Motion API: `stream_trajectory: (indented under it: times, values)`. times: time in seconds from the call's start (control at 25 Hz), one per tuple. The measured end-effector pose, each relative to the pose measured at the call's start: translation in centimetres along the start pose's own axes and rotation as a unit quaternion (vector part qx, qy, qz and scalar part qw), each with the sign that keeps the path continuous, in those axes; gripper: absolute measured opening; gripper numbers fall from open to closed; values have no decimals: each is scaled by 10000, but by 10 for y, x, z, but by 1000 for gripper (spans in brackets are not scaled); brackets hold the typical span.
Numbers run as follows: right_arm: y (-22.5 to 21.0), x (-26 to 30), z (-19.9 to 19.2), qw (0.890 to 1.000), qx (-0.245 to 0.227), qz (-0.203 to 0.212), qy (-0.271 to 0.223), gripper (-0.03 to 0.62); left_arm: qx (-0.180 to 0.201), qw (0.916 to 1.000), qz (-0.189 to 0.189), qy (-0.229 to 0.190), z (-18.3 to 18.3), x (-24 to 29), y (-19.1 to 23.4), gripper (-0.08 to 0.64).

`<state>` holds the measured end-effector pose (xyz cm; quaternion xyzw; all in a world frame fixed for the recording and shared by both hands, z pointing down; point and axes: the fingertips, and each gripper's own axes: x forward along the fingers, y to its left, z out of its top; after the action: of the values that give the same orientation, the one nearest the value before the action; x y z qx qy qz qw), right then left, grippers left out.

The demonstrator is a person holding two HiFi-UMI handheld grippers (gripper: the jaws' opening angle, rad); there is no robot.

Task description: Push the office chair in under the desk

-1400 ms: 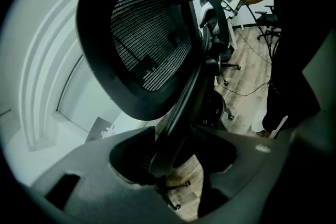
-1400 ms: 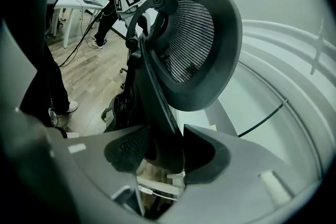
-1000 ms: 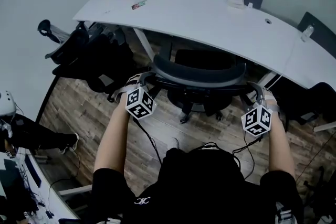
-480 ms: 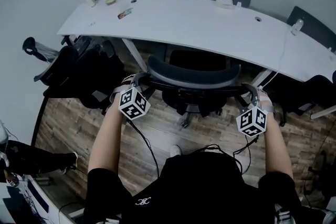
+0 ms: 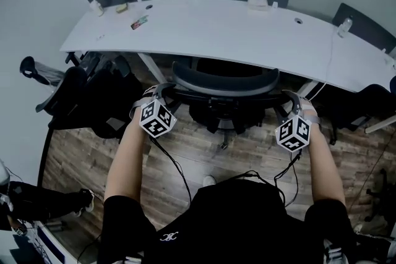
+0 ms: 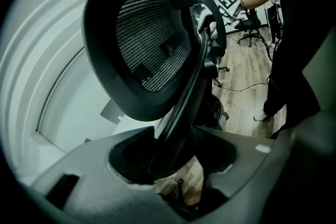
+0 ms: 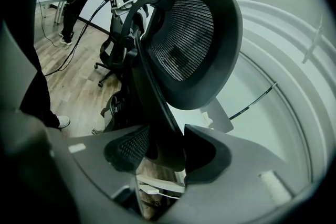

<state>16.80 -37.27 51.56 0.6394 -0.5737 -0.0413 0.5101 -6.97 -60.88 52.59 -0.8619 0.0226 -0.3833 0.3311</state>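
Gripping the office chair [image 5: 226, 80] at the two ends of its backrest frame, the left gripper [image 5: 164, 89] and right gripper [image 5: 289, 97] each have jaws closed on a frame bar; the backrest stands just beside the near edge of the desk [image 5: 235, 28], midway along it.

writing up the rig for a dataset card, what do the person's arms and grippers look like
The left gripper and right gripper each carry a white cube printed with black square markers, and a black cable trails from each. The fingers are dark grey and scooped. Short black sleeves, forearms bare.
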Motion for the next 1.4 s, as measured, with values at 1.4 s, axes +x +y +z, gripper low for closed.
stream_trajectory:
  times: [1.4]
  values:
    - [-64,95,7,9945,602,-121,845,221,476,9960,-712,-267,2,97,90,219]
